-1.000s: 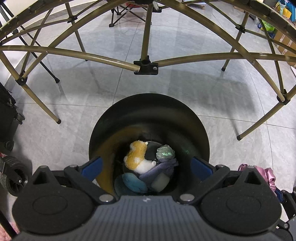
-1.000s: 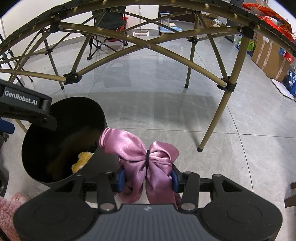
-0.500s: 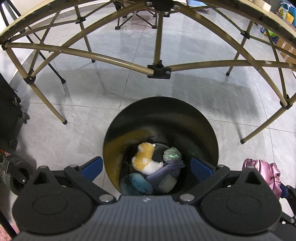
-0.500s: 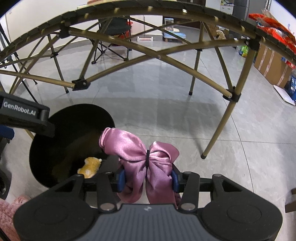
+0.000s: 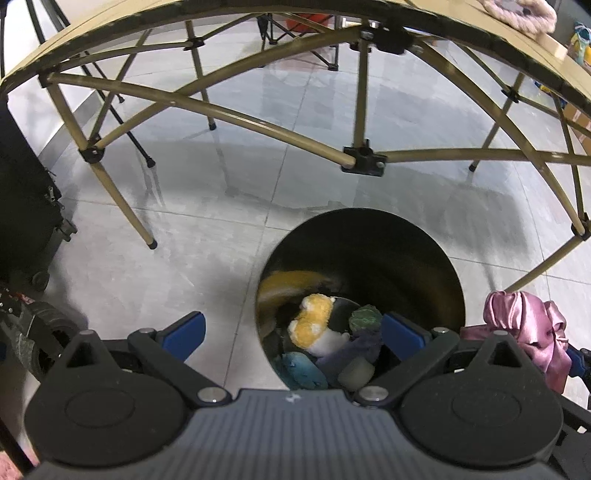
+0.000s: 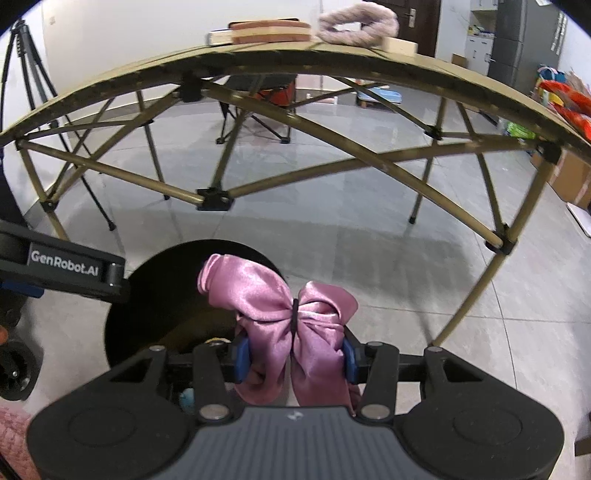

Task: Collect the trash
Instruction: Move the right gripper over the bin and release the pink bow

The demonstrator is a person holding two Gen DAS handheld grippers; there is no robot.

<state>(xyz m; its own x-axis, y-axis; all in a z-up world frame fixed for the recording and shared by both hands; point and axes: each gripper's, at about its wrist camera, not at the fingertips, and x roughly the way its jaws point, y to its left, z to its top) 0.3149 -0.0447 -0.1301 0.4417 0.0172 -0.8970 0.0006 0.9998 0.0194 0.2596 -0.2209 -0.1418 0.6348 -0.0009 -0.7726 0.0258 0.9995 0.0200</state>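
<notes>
A black round bin (image 5: 424, 254) stands on the grey tile floor, seen also in the right wrist view as the bin (image 6: 155, 295). Inside lie a yellow and white plush toy (image 5: 314, 325), a green crumpled ball (image 5: 365, 319), a blue item (image 5: 301, 369) and a purple cloth (image 5: 360, 349). My left gripper (image 5: 293, 338) hangs open above the bin's left rim, holding nothing. My right gripper (image 6: 295, 354) is shut on a pink satin bow (image 6: 280, 306), just right of the bin. The bow (image 5: 528, 325) also shows at the right of the left wrist view.
A folding table with tan crossed legs (image 6: 214, 195) arches over the floor beyond the bin. On its top lie a pink fluffy item (image 6: 358, 22) and a flat wooden piece (image 6: 269, 31). A dark wheeled case (image 5: 26, 206) stands at left. Boxes (image 6: 569, 173) line the right wall.
Both grippers have risen and drawn back, so the table top has come into view. The bin has slid right in the left wrist view. The bow stays gripped.
</notes>
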